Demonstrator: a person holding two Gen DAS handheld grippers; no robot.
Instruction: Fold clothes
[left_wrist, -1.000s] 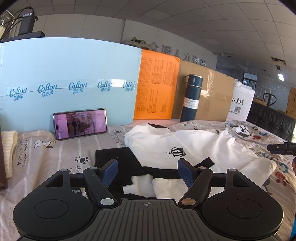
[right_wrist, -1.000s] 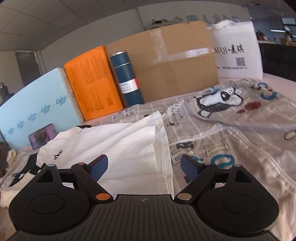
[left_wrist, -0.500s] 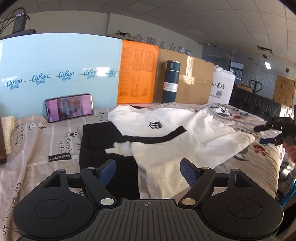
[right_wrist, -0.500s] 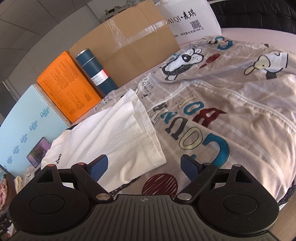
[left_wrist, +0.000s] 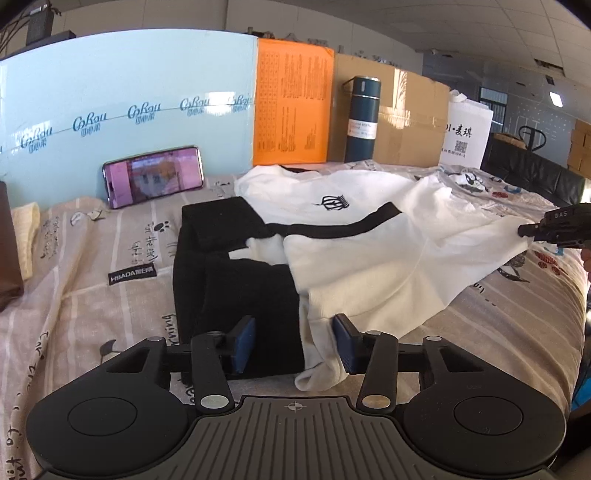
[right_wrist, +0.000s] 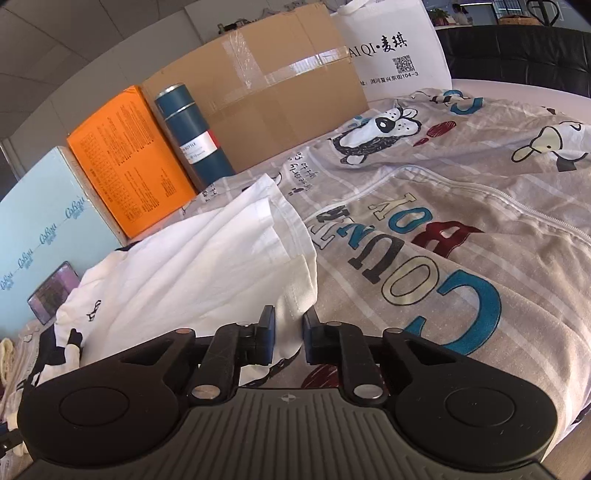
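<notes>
A white T-shirt (left_wrist: 373, 236) with a black band, black sleeve part (left_wrist: 236, 273) and a small crown print lies spread on the printed bed sheet (left_wrist: 92, 266). My left gripper (left_wrist: 293, 345) is partly closed around the shirt's near hem, black and white cloth between its blue pads, which still stand apart. My right gripper (right_wrist: 286, 334) has its pads nearly together on the white shirt's (right_wrist: 192, 273) hem corner. It also shows in the left wrist view (left_wrist: 554, 227) at the shirt's far right corner.
At the back stand a light blue board (left_wrist: 122, 110), an orange box (left_wrist: 291, 103), a dark blue flask (left_wrist: 362, 118), a cardboard box (left_wrist: 406, 122) and a white bag (left_wrist: 465, 133). A phone (left_wrist: 153, 175) leans on the board. A brown object (left_wrist: 9, 247) lies at left.
Both grippers have moved in to the shirt's hem and narrowed from wide open. The right one now pinches the hem corner; the left one closes around the near hem.
</notes>
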